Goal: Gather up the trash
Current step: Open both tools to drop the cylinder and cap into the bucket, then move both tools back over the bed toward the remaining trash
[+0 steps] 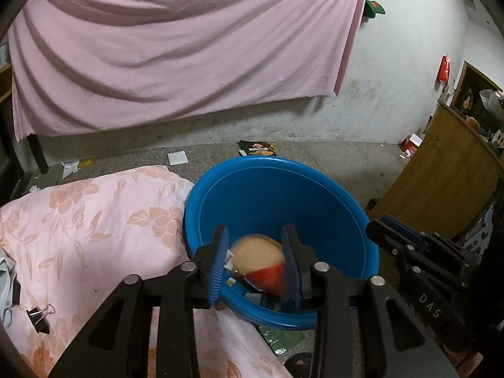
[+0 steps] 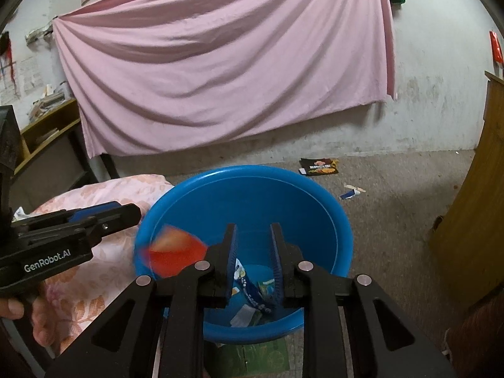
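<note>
Trash: a blurred red-and-tan wrapper (image 1: 261, 264) sits between the left claw (image 1: 255, 264) pads above the blue basin (image 1: 220, 189); whether it is gripped I cannot tell. Right claw (image 2: 252, 261) is narrowly parted, empty. Several wrappers already lie inside. Beyond the basin, one dark packet (image 2: 319, 166), one small tube (image 2: 352, 192) remain on the floor.

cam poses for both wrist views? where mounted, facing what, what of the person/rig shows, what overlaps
Left wrist: on the left claw, angled down into the blue basin; blurred red-and-tan wrapper between its fingers; right claw at right.
Right wrist: on the right claw, angled down into the same basin; left claw and a hand at left.
Shared: basin, wrapper, pink sheet, dark packet on the floor.
</note>
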A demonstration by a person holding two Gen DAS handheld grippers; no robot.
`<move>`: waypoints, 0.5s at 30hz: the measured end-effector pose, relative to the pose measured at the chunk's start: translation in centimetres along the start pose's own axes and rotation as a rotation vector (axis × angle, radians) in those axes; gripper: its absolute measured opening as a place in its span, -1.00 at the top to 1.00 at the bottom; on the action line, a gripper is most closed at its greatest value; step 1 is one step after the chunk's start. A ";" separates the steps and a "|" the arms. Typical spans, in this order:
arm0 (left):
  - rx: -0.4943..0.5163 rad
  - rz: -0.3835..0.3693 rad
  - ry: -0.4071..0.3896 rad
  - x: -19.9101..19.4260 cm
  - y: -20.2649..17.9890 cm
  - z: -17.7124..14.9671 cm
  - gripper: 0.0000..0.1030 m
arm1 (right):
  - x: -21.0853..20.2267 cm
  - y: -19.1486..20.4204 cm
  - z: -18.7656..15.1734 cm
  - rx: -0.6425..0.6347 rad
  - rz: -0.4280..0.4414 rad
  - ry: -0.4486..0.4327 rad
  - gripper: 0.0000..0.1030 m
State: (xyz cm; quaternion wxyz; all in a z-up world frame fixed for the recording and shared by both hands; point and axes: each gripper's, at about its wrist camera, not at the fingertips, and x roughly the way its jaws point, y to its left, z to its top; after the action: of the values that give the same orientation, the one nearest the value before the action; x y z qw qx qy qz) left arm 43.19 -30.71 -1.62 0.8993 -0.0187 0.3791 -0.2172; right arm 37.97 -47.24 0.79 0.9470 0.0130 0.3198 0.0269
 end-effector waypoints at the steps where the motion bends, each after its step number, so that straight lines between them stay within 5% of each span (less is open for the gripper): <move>1: -0.003 0.001 -0.001 0.0 0.1 0.0 0.36 | 0.0 0.0 0.0 0.001 -0.001 0.001 0.58; 7: -0.031 0.008 -0.013 -0.7 0.5 0.0 0.30 | 0.1 -0.1 0.0 0.004 -0.005 -0.004 0.38; 10: -0.052 0.009 -0.030 -1.4 1.1 0.0 0.18 | 0.0 0.0 0.0 0.002 -0.009 -0.017 0.11; 15: -0.072 0.028 -0.070 -2.8 1.8 0.2 0.04 | -0.5 0.3 0.1 -0.002 -0.019 -0.038 0.08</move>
State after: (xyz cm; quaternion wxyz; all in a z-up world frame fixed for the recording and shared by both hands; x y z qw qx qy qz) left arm 42.26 -28.00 0.11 0.9137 -0.0534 0.3554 -0.1897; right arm 37.65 -46.94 1.19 0.9532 0.0097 0.3016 0.0180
